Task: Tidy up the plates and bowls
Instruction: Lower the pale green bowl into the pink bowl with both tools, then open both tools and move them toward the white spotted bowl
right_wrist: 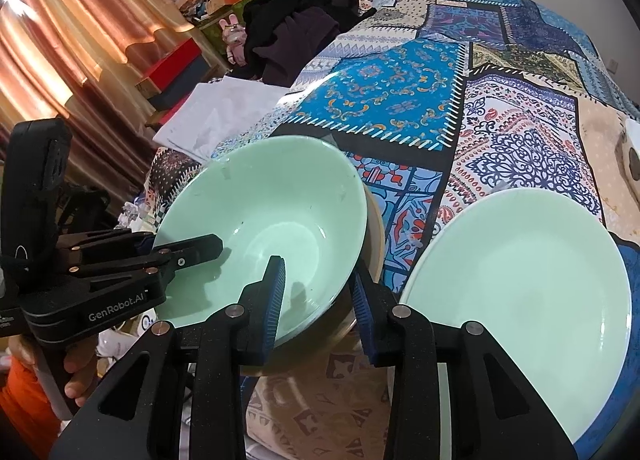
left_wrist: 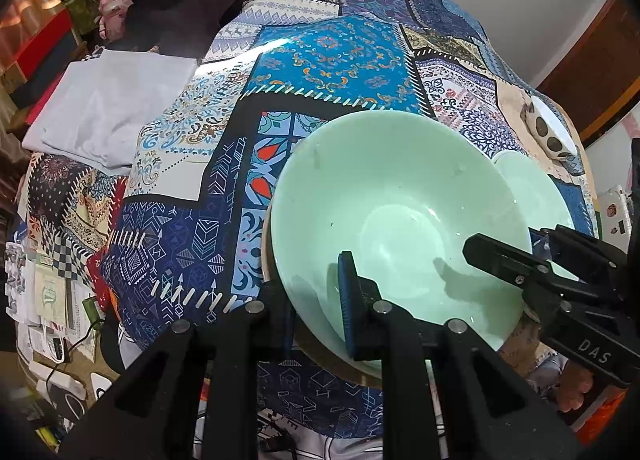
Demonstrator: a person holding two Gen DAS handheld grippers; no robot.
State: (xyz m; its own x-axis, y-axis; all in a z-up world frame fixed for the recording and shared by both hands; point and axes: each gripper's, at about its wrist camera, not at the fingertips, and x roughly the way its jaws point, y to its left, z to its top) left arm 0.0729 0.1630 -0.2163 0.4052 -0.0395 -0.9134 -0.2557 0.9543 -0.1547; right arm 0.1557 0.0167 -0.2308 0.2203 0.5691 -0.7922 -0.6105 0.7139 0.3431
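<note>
Left wrist view: the left gripper (left_wrist: 316, 300) straddles the near rim of the green bowl (left_wrist: 400, 219), seemingly gripping it; the bowl sits on a tan dish. Right wrist view: the right gripper (right_wrist: 318, 300) brackets the bowl's opposite rim, fingers apart. Beside the bowl lies a green plate (right_wrist: 520, 280). Uneven lifting could tip or drop the bowl.
</note>
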